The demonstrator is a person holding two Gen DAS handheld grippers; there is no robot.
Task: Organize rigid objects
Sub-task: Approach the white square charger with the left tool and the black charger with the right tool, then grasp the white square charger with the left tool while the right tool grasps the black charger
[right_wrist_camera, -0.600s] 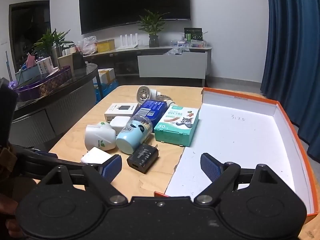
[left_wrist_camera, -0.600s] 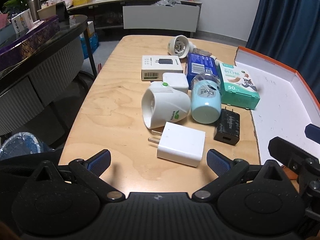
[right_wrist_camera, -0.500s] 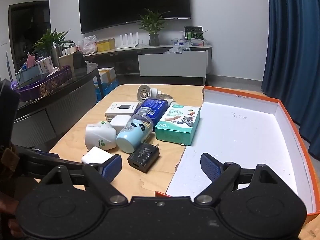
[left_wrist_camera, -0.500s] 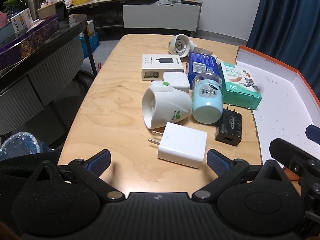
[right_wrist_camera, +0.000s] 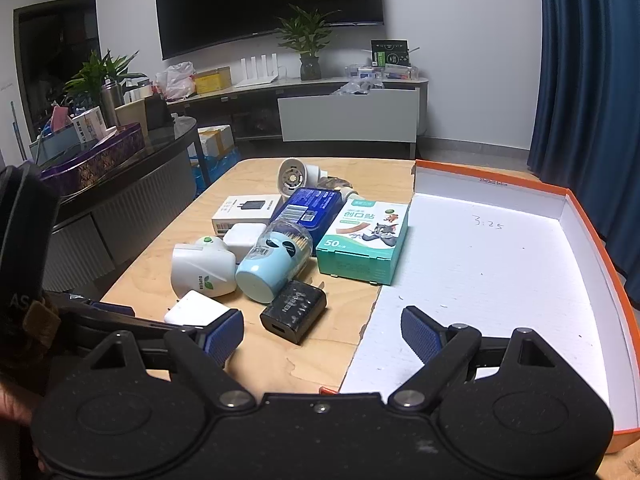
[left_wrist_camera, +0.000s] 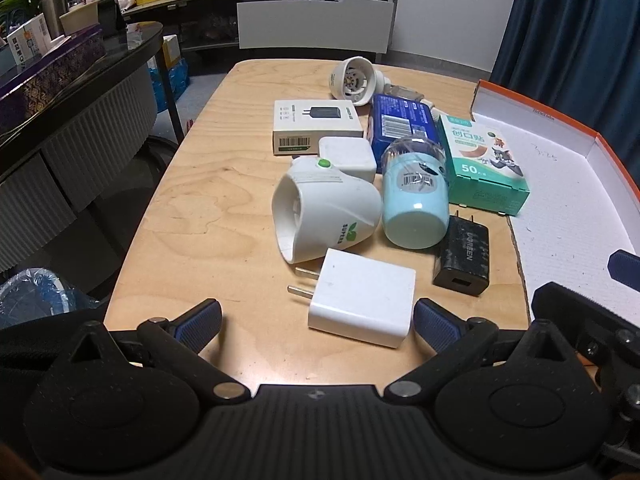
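A heap of small items lies on the wooden table. Nearest is a white charger with its prongs to the left, and my left gripper stands open just short of it, nothing between the fingers. Behind it lie a white plug-in device, a light-blue jar, a black charger, a teal plaster box, a blue box and a white charger box. My right gripper is open over the table edge, between the black charger and the orange-rimmed tray.
The tray's white floor holds nothing. A round white lamp socket lies at the far end of the heap, a small white cube in its middle. A dark counter runs along the left. The left half of the table is bare wood.
Both grippers have eased slightly nearer the heap, so the objects look a little closer. Nothing has been taken hold of and the jaws stay wide.
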